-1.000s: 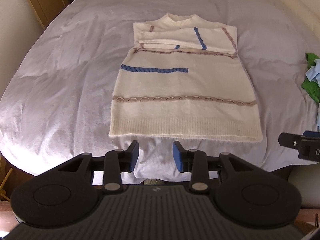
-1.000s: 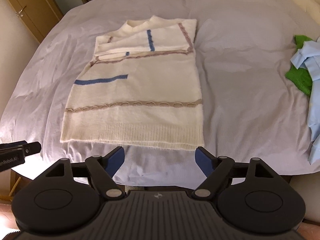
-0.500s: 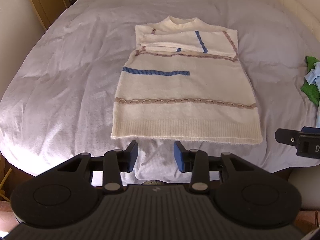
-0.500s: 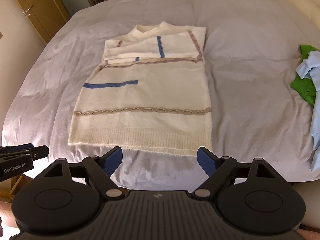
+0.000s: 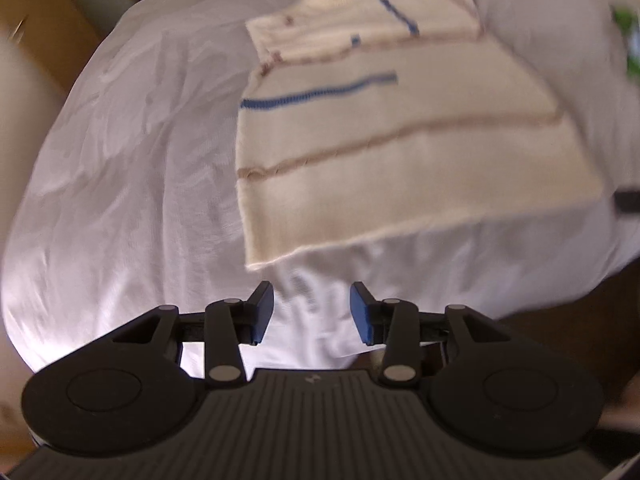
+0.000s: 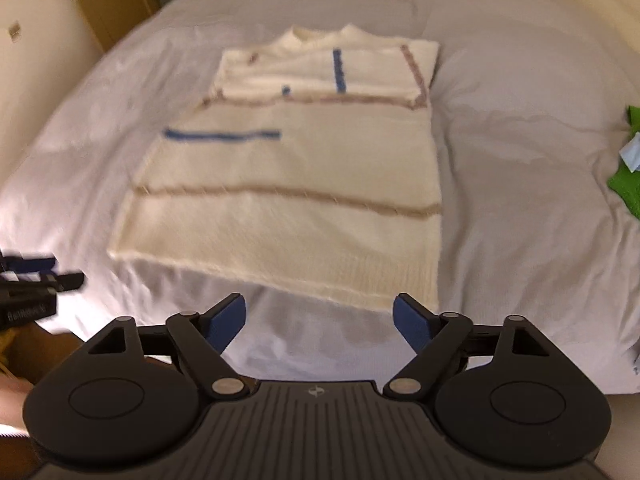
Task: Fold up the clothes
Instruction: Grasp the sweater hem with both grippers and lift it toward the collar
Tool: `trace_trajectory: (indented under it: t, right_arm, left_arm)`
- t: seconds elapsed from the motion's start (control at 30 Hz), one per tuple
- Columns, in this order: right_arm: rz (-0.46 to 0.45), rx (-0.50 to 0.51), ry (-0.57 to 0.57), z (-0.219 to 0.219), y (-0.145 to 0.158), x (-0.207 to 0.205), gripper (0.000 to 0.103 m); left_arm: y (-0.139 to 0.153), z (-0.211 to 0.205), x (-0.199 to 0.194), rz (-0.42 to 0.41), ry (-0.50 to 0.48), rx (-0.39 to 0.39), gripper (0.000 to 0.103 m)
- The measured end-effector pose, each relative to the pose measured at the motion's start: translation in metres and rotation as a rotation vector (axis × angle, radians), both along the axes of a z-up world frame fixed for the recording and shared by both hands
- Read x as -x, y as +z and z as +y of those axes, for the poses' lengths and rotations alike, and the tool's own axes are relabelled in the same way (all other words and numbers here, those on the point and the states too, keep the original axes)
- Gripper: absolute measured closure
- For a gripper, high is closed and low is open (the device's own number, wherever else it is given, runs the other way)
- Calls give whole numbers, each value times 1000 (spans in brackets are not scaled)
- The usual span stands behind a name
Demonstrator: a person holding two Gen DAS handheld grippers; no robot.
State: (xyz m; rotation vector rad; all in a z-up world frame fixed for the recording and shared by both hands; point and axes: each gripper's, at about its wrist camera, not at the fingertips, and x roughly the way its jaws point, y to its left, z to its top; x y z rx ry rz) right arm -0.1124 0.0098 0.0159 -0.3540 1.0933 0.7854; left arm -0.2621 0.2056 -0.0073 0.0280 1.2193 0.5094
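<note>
A cream knit sweater (image 5: 384, 148) with blue and tan stripes lies flat on the bed, sleeves folded across its chest. It also shows in the right wrist view (image 6: 296, 184). My left gripper (image 5: 312, 312) is open and empty, just short of the sweater's hem near its left corner. My right gripper (image 6: 320, 320) is open wide and empty, just short of the hem near its right corner. The left gripper's tip (image 6: 36, 280) shows at the left edge of the right wrist view. Both views are motion-blurred.
The bed is covered by a pale lilac sheet (image 6: 520, 128). Green and light blue clothes (image 6: 628, 160) lie at the bed's right side. Wooden wardrobe doors (image 6: 112, 0) stand beyond the bed at the left.
Both grippers have moved closer to the sweater's hem. The left view has tilted and swung toward the left corner; the right gripper has shifted toward the right corner. Jaws unchanged.
</note>
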Motion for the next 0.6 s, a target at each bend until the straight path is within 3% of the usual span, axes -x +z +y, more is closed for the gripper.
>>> trace_trajectory:
  t: [0.23, 0.47, 0.6]
  right_arm:
    - [-64, 112, 62, 23, -37, -2, 23]
    - [-180, 265, 254, 60, -73, 10, 22]
    - [-225, 322, 273, 66, -85, 14, 22]
  left_arm:
    - [-41, 24, -14, 72, -242, -49, 65]
    - [-87, 37, -23, 194, -531, -168, 65]
    - [-106, 41, -21, 234, -649, -218, 64]
